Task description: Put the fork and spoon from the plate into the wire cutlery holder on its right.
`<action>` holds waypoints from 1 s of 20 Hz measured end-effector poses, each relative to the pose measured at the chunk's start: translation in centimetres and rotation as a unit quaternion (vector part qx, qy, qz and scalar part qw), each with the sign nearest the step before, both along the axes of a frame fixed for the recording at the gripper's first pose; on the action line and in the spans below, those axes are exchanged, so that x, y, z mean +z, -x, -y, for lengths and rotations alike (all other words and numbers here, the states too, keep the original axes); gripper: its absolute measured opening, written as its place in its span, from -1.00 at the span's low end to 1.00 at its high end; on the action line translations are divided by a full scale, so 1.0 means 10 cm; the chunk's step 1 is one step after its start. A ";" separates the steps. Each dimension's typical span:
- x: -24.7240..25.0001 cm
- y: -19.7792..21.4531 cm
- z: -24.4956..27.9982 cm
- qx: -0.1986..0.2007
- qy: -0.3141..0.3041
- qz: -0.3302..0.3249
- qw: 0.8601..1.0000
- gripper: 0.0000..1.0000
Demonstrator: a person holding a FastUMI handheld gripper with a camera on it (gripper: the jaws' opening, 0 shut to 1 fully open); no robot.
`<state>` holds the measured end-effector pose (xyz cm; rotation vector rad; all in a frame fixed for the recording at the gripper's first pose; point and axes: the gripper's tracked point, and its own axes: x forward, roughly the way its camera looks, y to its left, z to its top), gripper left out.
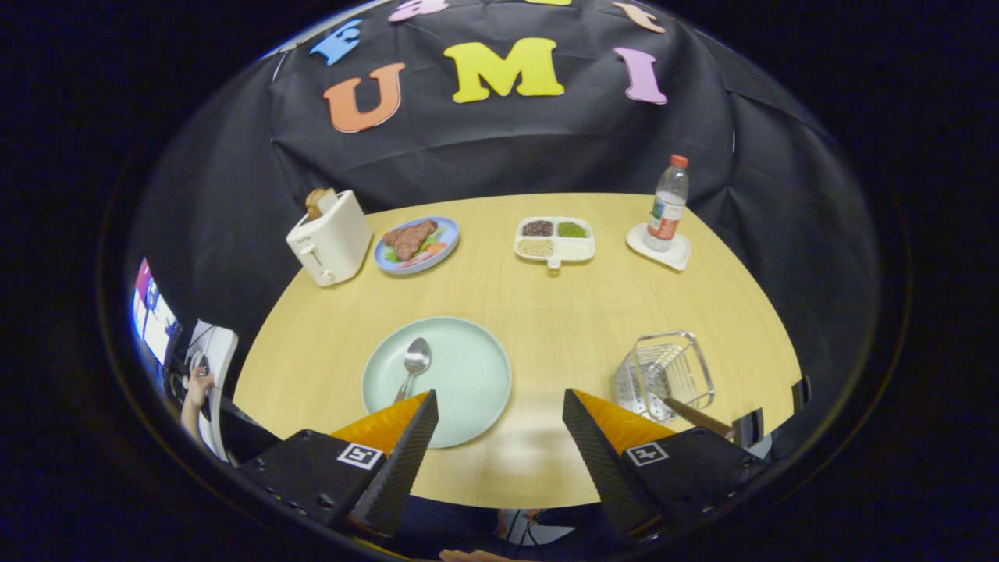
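The gripper (499, 406) is held with its two fingers (410, 449) spread wide apart; nothing is gripped between them. A hand (199, 384) is seen far left.

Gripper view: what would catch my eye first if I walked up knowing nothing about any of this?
Probably the gripper itself: its two orange and black fingers stand wide apart with nothing between them. Just ahead lies a pale green plate with a spoon on it, and to its right a wire cutlery holder with a brown handle poking out.
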<state>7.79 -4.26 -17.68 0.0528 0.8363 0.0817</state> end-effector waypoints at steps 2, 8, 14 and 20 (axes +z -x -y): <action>-0.10 -0.02 -0.23 0.012 0.002 -0.010 1.000 0.93; -0.43 -0.12 -0.74 0.031 0.000 -0.040 0.999 0.93; -0.73 -0.19 -1.00 0.030 -0.008 -0.069 0.997 0.93; -1.07 -0.23 -1.11 0.021 0.001 -0.104 0.994 0.83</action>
